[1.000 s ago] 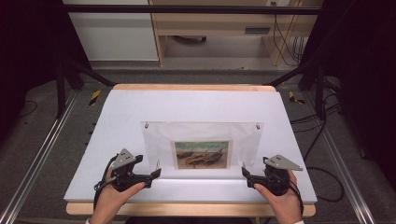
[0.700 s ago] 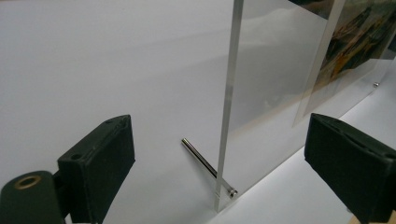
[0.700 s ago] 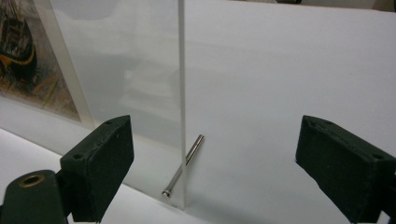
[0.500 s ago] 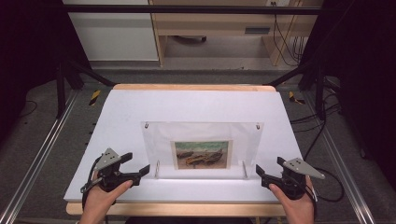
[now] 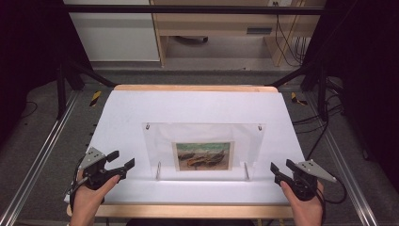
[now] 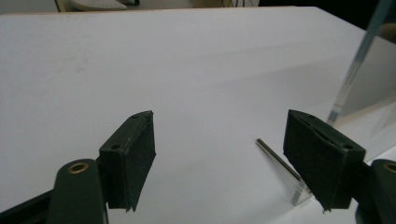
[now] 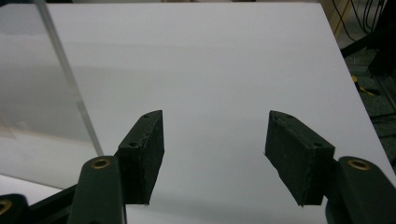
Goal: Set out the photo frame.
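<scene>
White tabletop [image 5: 197, 106] carries a clear picture stand [image 5: 203, 149], flanked by the left gripper [image 5: 121, 161] and right gripper [image 5: 281, 169], jaws apart, empty.

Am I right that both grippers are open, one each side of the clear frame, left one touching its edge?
Not quite: the left gripper hangs clear of the clear frame, as the high view shows. Both are open, the right gripper on the other side.
</scene>
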### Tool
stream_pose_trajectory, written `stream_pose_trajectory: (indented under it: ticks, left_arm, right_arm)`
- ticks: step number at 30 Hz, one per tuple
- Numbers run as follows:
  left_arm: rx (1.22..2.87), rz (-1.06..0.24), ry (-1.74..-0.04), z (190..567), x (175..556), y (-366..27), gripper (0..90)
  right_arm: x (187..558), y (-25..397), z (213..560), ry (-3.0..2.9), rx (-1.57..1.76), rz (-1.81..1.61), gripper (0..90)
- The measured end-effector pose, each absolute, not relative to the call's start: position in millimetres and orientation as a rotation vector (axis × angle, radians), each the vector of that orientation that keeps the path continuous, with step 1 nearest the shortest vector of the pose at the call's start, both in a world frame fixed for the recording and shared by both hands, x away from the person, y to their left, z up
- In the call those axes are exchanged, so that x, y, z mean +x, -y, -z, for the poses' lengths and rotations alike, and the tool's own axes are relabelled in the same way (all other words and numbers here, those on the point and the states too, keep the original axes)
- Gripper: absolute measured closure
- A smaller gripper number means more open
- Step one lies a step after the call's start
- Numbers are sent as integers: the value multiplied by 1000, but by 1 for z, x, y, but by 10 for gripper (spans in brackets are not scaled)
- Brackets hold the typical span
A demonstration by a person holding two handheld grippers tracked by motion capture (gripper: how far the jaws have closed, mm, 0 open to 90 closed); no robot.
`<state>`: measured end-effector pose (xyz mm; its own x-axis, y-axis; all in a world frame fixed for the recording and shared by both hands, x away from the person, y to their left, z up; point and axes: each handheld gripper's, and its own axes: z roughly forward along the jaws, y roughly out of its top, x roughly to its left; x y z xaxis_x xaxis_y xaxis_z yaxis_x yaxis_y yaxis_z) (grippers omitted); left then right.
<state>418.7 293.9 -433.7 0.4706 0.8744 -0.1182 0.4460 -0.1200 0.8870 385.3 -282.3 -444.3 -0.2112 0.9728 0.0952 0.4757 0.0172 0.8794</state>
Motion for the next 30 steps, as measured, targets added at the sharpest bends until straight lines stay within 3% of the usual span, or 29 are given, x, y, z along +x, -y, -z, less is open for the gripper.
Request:
stream_pose_trajectory:
  ticks: [6,22,26,28,30]
  left_arm:
    - [1811,-614,-1173,442,438,-295,232]
    - [1908,-619,-1238,459,485,-289,68]
    - [1911,-639,-1242,460,482,-291,56]
    - [1918,-662,-1231,459,478,-293,53]
    - [1939,-701,-1222,460,476,-294,53]
  right_arm:
    - [404,286,455,-1755,1544,-1066,352]
    - [453,285,470,-1807,1564,-960,92]
    - [461,280,473,-1849,1560,-937,103]
    - [459,276,473,-1872,1523,-902,170]
    - [453,274,473,-1872,1507,-882,181]
